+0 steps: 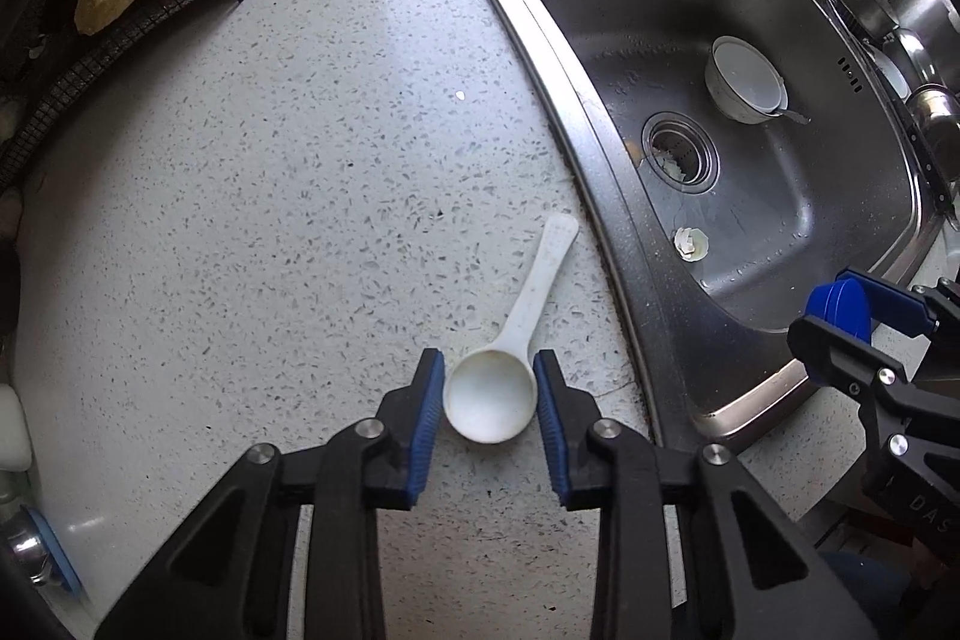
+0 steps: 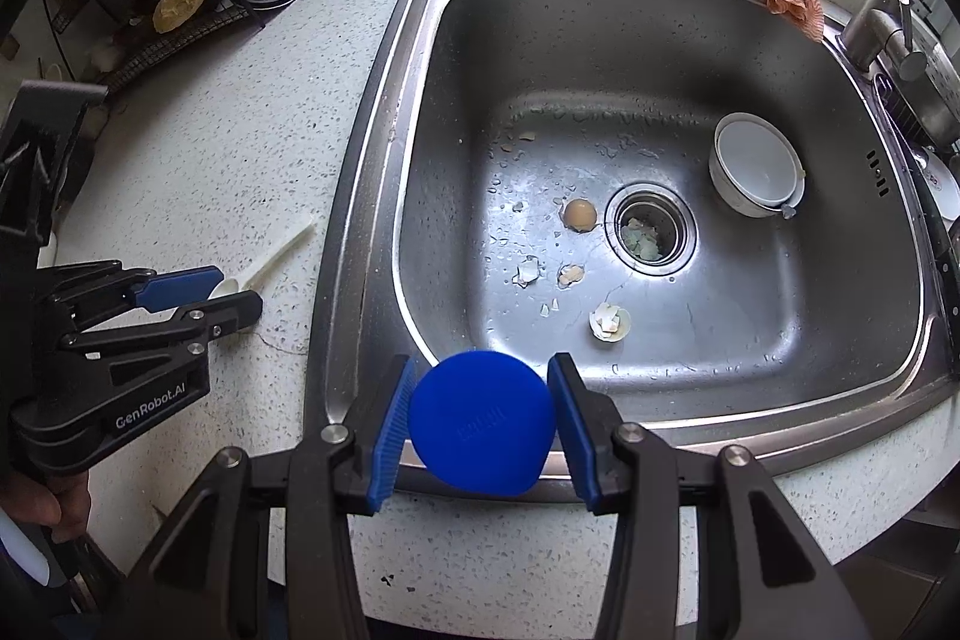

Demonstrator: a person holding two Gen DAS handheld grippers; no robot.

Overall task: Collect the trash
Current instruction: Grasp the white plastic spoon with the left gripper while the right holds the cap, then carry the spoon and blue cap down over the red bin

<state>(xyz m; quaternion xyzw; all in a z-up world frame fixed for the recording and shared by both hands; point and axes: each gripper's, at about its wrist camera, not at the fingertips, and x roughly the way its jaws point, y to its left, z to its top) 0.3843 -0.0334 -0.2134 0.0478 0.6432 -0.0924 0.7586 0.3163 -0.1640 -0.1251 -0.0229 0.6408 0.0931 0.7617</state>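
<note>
Speckled countertop (image 1: 240, 220) fills the left view, left gripper (image 1: 489, 388) clamping a white scoop (image 1: 492, 400); only the right view shows eggshells (image 2: 609, 322) beyond the right gripper (image 2: 480, 424) clutching a blue lid (image 2: 480, 424).

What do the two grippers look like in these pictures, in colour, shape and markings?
Both are black plastic frames with angular cut-outs and round silver bolts. Each finger ends in a blue ribbed pad. The left gripper bears white lettering, "GenRobot.AI", on its side. The right gripper has the same build. No cables or sleeves are visible.
</note>
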